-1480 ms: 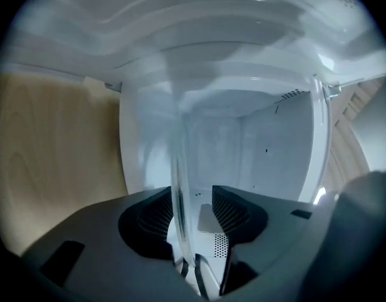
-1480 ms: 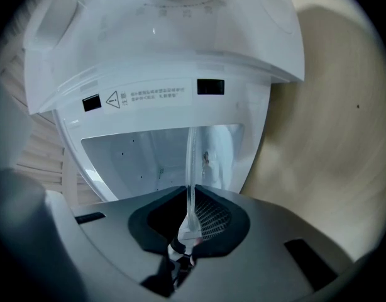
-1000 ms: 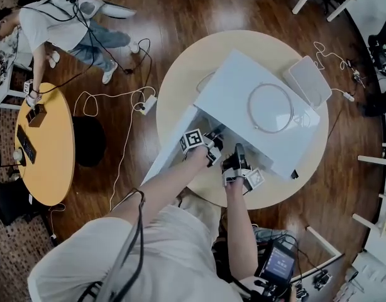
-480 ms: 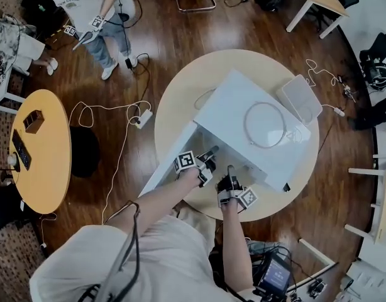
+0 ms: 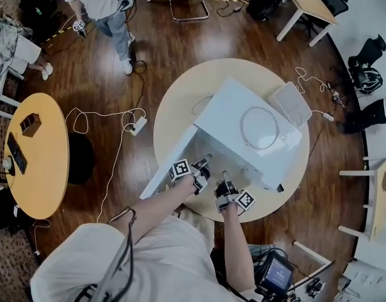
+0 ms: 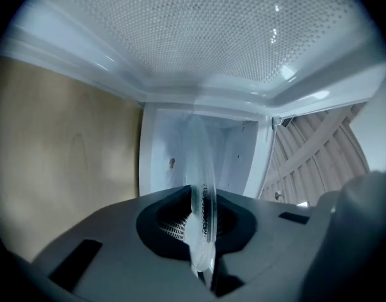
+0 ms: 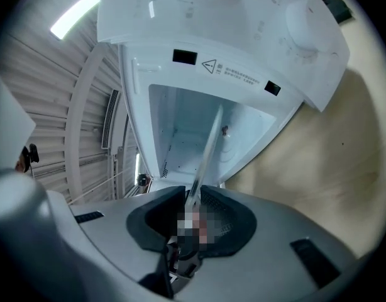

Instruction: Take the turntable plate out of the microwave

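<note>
the white microwave [image 5: 227,109] sits on the round desk [image 5: 174,99] with its door [image 5: 163,172] open. just in front of the microwave's open mouth, the left tool [image 5: 204,162] pinches the rim of the clear turntable plate [image 6: 201,181]. the right tool [image 5: 225,177] holds the plate's rim too, in narrow jaws that have just been opening a little.

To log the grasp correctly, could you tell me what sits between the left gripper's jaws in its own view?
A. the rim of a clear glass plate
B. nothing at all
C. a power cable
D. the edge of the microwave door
A: in the left gripper view, the left gripper has its jaws closed on the rim of the clear glass plate, seen edge-on before the open microwave.
</note>
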Motion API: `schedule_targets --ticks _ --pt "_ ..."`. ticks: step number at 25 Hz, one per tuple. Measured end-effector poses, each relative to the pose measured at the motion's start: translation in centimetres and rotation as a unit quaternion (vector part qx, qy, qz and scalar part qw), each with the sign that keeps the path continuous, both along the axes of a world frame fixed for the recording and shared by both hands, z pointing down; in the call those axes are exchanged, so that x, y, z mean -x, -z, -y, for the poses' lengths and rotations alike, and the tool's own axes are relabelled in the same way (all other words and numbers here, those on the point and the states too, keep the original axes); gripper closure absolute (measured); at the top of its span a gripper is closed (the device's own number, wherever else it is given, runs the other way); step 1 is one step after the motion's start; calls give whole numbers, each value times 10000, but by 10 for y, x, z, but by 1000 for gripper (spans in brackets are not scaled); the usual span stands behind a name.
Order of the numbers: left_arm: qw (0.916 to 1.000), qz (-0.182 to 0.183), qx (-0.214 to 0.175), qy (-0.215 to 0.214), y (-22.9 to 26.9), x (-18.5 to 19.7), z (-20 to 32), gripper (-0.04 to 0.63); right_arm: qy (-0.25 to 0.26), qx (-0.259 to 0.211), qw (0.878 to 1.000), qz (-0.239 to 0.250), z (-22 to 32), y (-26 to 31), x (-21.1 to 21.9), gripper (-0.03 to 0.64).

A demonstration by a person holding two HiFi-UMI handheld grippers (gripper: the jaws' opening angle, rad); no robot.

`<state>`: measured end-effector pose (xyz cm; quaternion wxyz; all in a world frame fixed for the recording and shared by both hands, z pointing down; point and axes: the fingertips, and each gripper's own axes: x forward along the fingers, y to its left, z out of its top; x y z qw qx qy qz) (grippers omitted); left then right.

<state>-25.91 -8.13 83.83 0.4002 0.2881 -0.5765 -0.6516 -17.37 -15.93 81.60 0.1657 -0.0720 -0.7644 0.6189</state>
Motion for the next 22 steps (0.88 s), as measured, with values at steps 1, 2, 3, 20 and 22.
schedule_targets --ticks 1,2,3,20,22 --pt "9999 -108 -12 12 -1 -8 -1 560 -32 193 9998 -34 -2 4 -5 563" --pt "9998 -201 -20 12 -2 -14 -1 560 -68 302 9995 -83 -1 6 -11 563" --pt "9997 -233 -45 6 -1 -17 -1 560 -98 331 9993 -116 1 7 -14 563" --pt "9985 214 -306 -390 37 -51 -20 560 -845 300 9956 -269 23 29 -41 537" --pt "9984 263 -261 -437 39 -64 -25 560 -765 343 9960 -302 25 26 -50 537"
